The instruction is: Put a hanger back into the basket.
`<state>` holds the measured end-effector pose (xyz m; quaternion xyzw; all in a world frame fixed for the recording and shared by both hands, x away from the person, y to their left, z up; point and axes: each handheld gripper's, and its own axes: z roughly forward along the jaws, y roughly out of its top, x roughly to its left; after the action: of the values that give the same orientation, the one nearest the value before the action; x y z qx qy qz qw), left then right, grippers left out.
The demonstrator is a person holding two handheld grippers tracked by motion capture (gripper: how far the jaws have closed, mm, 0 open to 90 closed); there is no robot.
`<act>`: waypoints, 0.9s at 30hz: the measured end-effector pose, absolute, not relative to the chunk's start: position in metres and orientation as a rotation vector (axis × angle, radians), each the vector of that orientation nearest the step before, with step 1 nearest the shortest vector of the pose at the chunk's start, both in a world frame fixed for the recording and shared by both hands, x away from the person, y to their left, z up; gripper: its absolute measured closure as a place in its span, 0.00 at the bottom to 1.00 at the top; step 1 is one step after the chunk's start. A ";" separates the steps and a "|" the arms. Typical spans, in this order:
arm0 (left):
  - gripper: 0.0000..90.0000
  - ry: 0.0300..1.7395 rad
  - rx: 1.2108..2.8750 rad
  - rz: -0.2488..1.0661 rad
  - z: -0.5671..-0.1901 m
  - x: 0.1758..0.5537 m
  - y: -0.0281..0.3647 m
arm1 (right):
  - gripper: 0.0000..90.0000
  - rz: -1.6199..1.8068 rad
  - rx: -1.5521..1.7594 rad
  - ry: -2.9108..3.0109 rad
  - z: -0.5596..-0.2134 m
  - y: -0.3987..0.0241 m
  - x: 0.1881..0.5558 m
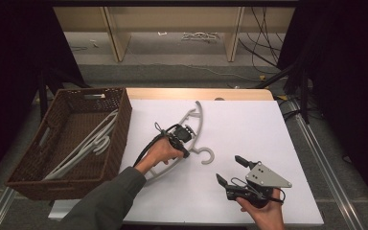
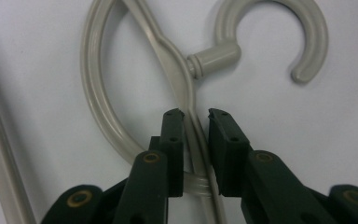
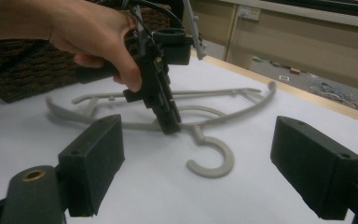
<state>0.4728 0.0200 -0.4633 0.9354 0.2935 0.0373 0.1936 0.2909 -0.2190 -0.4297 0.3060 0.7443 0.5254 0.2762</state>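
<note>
From above, your left gripper (image 1: 186,135) pinches the grey hanger (image 1: 193,120) mid-table, right of the wicker basket (image 1: 122,125). Its own view shows the pads clamping the bar beside the hook (image 2: 279,28), a balanced lifting spot. Your right gripper (image 3: 214,163) waits nearer, jaws wide, empty.

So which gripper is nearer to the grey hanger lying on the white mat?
Left. The left gripper has its fingers around the hanger beside the hook, pads close against it. The right gripper sits apart on the mat, open.
</note>
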 end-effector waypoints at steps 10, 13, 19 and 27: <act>0.90 0.828 2.637 0.083 -0.463 0.476 0.020 | 0.20 1.413 0.822 1.999 -0.430 -0.220 0.291; 0.90 0.804 2.659 0.112 -0.463 0.474 0.018 | 0.20 1.417 0.821 2.000 -0.430 -0.219 0.291; 0.92 0.753 2.674 0.134 -0.462 0.473 0.017 | 0.20 1.410 0.819 2.001 -0.430 -0.219 0.291; 0.92 0.766 2.606 0.073 -0.460 0.476 0.025 | 0.20 1.410 0.828 1.995 -0.430 -0.220 0.292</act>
<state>0.4758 0.0250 -0.4595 0.9375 0.2756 0.0261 0.2106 0.2916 -0.2204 -0.4299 0.3083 0.7430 0.5253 0.2775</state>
